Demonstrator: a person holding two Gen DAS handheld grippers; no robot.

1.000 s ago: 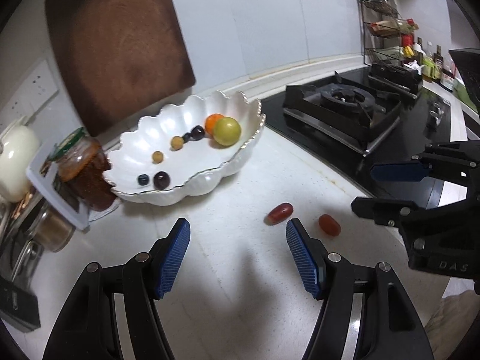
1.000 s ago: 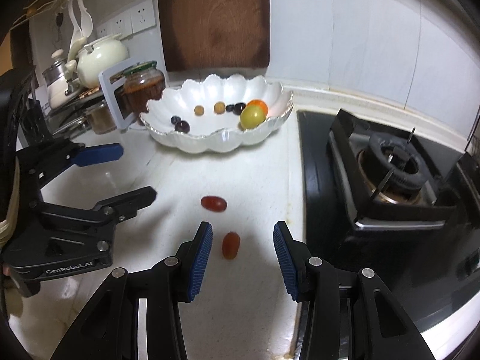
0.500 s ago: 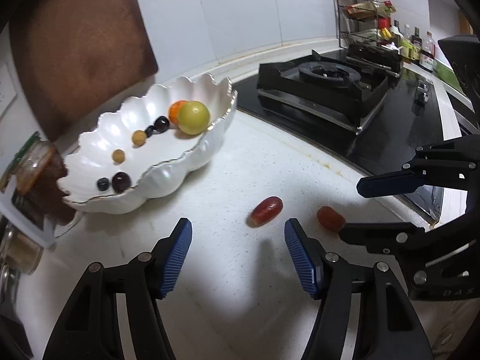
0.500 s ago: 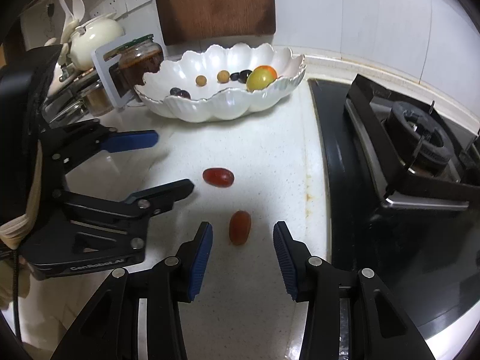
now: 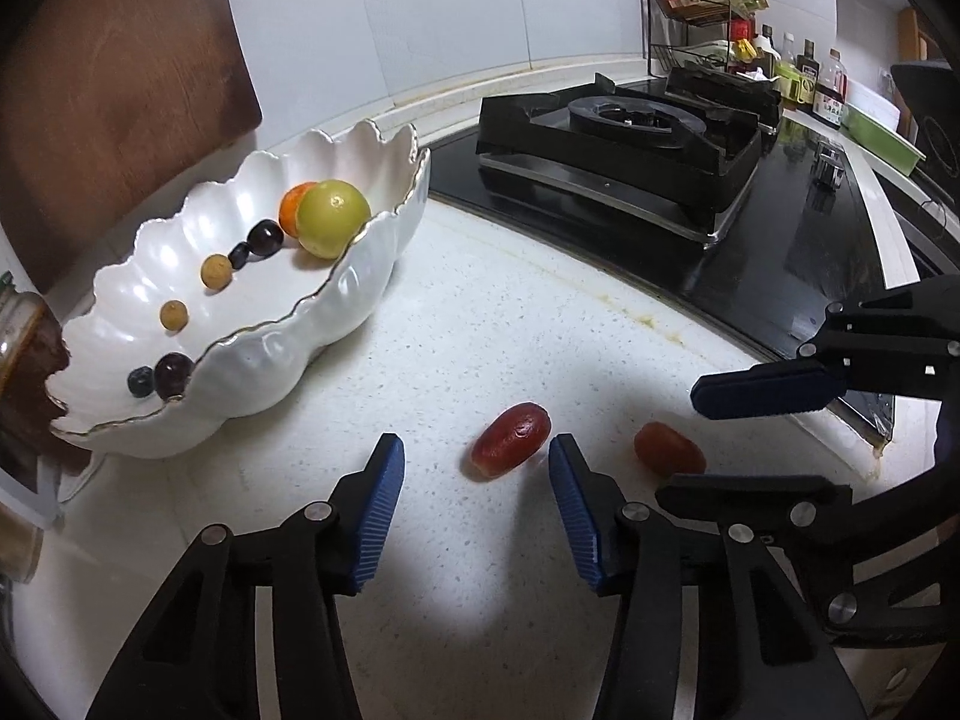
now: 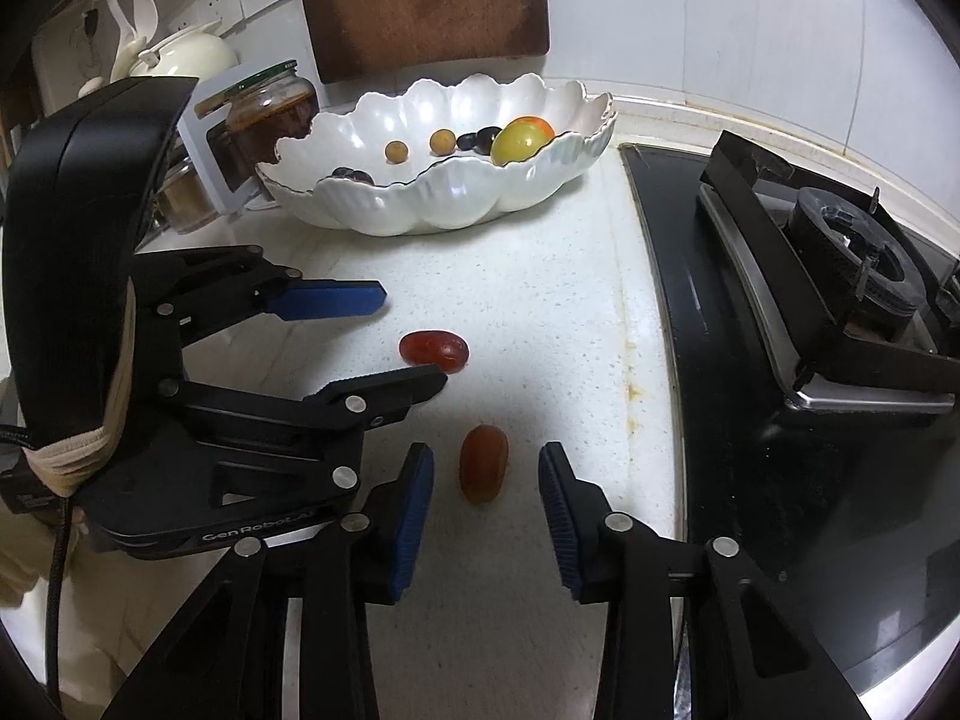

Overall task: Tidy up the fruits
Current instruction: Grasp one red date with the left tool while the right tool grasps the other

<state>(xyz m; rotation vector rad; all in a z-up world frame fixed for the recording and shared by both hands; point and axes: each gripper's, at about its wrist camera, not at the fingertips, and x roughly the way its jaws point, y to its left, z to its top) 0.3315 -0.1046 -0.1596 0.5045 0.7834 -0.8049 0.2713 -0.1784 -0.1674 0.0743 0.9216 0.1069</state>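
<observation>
Two red grape tomatoes lie on the speckled white surface (image 6: pixel 540 312) near the scalloped white bowl (image 6: pixel 456 204). Left gripper (image 5: pixel 474 468) fingers are closing around the darker tomato (image 5: pixel 511 441), not yet touching. Right gripper (image 6: pixel 486 471) fingers are closing around the orange-red tomato (image 6: pixel 483 463), pads still clear.

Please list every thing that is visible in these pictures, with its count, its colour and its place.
grape tomato: 2, red, on the counter, one between each gripper's fingers, untouched
bowl: 1, white, scalloped, behind them
fruits in bowl: about 8; green, orange, tan, dark
jar: 1, brown contents, beside the bowl
cutting board: 1, brown, against the wall
stove: 1, black
left gripper: black, blue pads, closing
right gripper: same, closing
</observation>
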